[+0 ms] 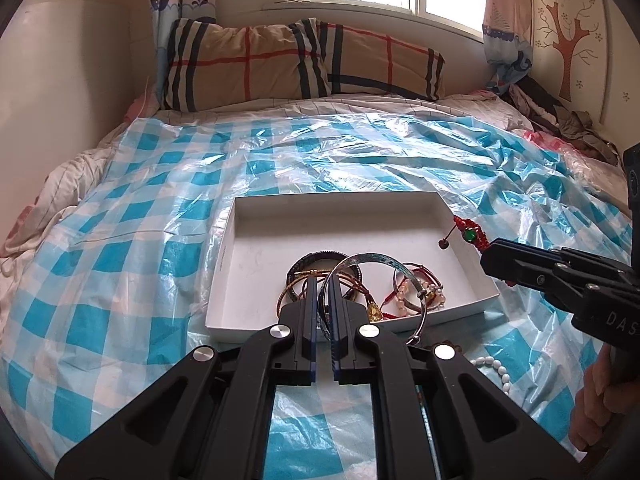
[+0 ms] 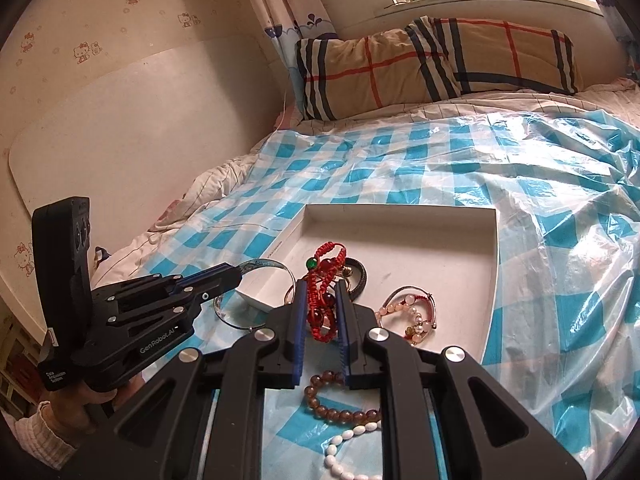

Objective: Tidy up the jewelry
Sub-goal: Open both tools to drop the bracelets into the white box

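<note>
A white shallow box (image 1: 256, 240) (image 2: 460, 216) lies on the blue-checked plastic sheet on the bed. It holds several bracelets (image 1: 308, 268), among them a pink bead one (image 2: 412, 312). My left gripper (image 1: 324, 280) is shut on a silver bangle (image 1: 372, 258) over the box's near edge; this bangle also shows in the right wrist view (image 2: 264, 266). My right gripper (image 2: 320, 288) is shut on a red braided bracelet with a green bead (image 2: 326, 254), held above the box; it also shows in the left wrist view (image 1: 470, 234).
A brown bead bracelet (image 2: 332, 410) and a white bead string (image 2: 340, 444) (image 1: 494, 366) lie on the sheet in front of the box. Plaid pillows (image 1: 300, 64) lie at the far end under a window. Clothes (image 1: 560, 120) are piled at the right.
</note>
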The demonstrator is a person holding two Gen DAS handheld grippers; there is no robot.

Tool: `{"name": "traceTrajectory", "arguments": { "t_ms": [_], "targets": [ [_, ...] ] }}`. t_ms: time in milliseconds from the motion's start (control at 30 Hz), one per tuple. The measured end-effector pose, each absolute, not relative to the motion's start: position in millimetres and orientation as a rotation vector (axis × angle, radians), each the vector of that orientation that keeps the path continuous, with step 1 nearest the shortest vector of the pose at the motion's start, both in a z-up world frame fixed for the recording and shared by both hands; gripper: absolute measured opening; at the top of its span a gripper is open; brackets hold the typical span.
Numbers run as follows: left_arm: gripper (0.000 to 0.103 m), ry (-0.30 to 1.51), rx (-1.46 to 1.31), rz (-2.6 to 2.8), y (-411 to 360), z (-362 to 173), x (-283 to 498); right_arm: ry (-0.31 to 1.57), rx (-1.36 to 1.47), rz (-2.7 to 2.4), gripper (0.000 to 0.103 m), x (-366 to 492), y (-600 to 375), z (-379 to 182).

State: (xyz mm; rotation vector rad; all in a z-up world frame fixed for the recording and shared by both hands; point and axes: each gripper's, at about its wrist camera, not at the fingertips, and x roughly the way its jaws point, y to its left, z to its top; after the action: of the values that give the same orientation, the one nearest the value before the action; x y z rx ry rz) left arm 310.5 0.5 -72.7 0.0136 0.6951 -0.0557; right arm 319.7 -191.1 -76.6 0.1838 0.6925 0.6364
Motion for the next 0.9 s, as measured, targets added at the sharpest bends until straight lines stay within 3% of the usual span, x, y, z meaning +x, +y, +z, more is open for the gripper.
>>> {"name": "traceTrajectory", "arguments": {
  "t_ms": [600,733,900],
  "targets": [
    [0.005,0.705,0.02,-0.055,-4,-90,344,0.695,0.157,0.605,0.015,346,-191,-91],
    [0.006,0.77,0.001,-0.042,-1,-108,366,0.74,0.162,0.556,0.035,358,-198,-103],
    [0.011,0.766,-0.018,-0.026,7,-109,358,0.746,0.167,0.539,0.036,348,-209,-104]
  ]
}}
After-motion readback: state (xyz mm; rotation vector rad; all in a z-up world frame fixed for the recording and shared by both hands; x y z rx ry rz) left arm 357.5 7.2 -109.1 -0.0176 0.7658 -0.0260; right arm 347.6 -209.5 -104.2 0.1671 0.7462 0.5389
